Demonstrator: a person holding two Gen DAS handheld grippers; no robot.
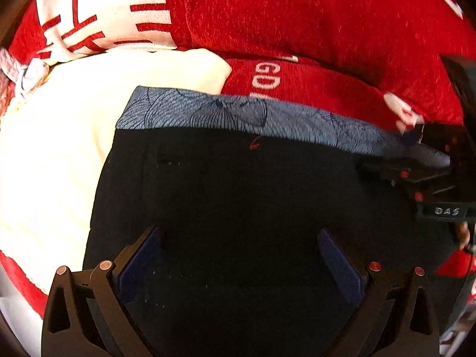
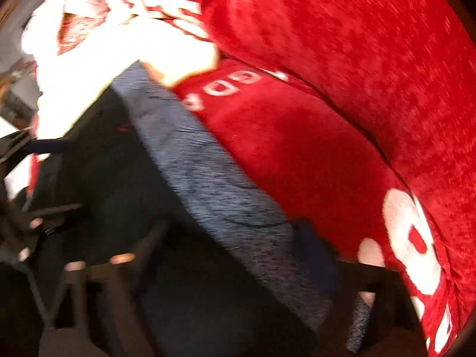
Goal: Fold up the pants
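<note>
Dark pants [image 1: 238,196] flat on red blanket [image 1: 327,15], blue-patterned waistband [image 1: 238,113] exposed.

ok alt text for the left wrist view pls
Black pants with a blue patterned waistband lie on a red blanket, the left tool open above them. The right tool is at the waistband's right end.

The whole right wrist view is motion-smeared: the right gripper [image 2: 226,255] shows only as dark streaks, its grip unreadable. The black pants with a blue-grey patterned waistband [image 1: 238,184] run off the frame below the left gripper's fingers [image 1: 142,261].
</note>
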